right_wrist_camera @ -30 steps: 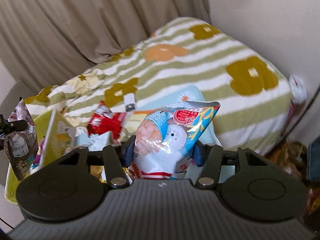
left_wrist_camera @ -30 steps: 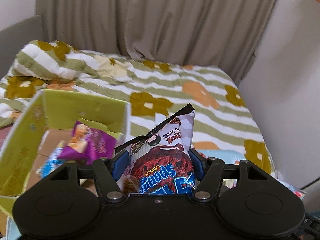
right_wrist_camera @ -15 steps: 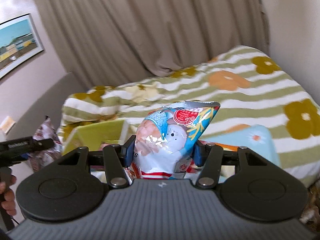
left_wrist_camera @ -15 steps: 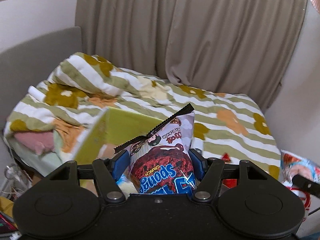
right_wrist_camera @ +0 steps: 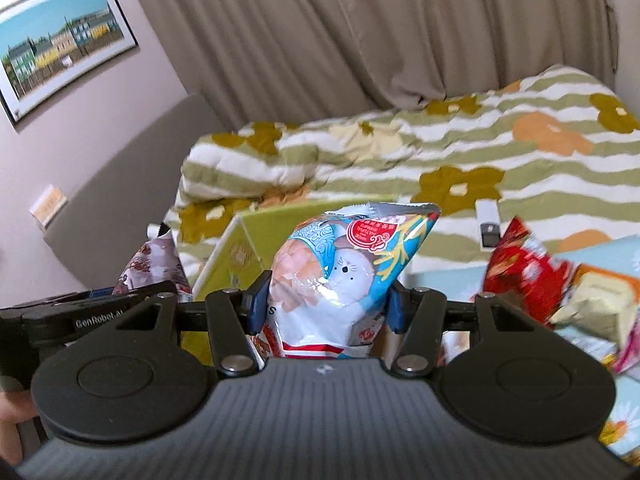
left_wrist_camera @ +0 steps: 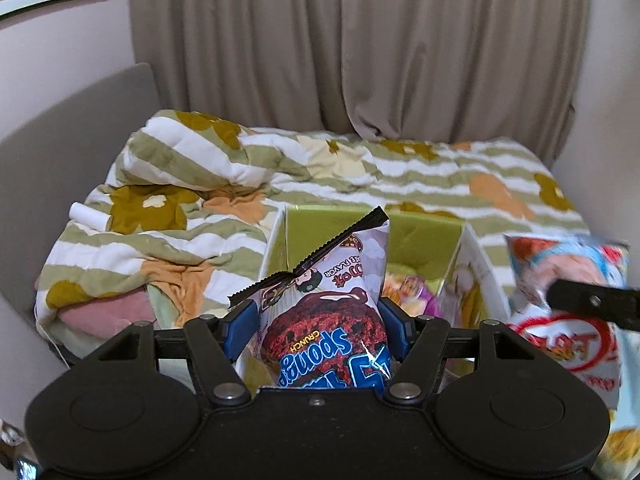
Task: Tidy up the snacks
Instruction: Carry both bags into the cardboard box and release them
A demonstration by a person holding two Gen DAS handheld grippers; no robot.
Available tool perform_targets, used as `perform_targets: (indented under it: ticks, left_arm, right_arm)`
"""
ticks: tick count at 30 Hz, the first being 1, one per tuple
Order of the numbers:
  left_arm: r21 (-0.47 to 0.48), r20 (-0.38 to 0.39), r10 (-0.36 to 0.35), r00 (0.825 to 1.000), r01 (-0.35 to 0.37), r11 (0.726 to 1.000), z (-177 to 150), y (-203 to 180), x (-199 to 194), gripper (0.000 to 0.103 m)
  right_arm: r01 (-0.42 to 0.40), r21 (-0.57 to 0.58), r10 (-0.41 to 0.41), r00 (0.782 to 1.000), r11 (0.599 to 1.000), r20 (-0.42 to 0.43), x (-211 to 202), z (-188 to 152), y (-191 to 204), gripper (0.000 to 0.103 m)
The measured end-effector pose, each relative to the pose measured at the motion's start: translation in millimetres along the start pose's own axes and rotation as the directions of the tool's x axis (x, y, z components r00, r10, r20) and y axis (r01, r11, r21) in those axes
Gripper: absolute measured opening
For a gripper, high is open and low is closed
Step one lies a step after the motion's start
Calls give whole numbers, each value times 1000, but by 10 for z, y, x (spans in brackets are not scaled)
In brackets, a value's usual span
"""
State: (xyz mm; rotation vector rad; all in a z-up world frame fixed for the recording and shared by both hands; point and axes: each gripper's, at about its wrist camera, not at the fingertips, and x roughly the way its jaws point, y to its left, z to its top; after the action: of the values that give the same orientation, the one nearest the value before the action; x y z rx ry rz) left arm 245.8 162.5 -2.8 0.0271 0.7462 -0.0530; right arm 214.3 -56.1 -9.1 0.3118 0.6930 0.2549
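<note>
Clearly both tools were loaded: the left gripper [left_wrist_camera: 316, 330] clamped the chocolate cake pouch [left_wrist_camera: 326, 312], the right gripper [right_wrist_camera: 325, 306] the shrimp-snack bag [right_wrist_camera: 340, 276], both just before the green box [left_wrist_camera: 416, 236]. Light, puffy, slippery film; mid-body holds looked safest.

- Bedspread [left_wrist_camera: 420, 184]: green and white stripes, mustard and orange flowers.
- Box [left_wrist_camera: 420, 236]: lime green inside.
- Cake packet [left_wrist_camera: 328, 320]: white and purple, dark red sponge, blue lettering.
- Shrimp-cracker bag [right_wrist_camera: 340, 272]: blue, white, red.
- Curtain [left_wrist_camera: 360, 48]: plain taupe.
</note>
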Motion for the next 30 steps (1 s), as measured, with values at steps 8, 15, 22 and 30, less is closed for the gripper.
perform_targets:
  ticks: [8,15,22,30]
  left_arm:
    - [124,24,-32,999,29,992,-240,36,92,101]
    - [102,20,11,1000,-13,995,-326,132,44,101]
    - [9,38,54,998,-55,998,-319,202,-50,101]
    - [-68,20,58,998,-56,996,-320,238,-56,101]
  right_arm:
    - [68,17,-67,996,998,-52,315,-205,130,70]
    - [42,-32,-45,995,999,-88,328,-298,197,70]
    - [-42,-96,27,988,994,-150,393,-311,287,71]
    - [-112,-104,87,972,988,-220,571,-335,322,73]
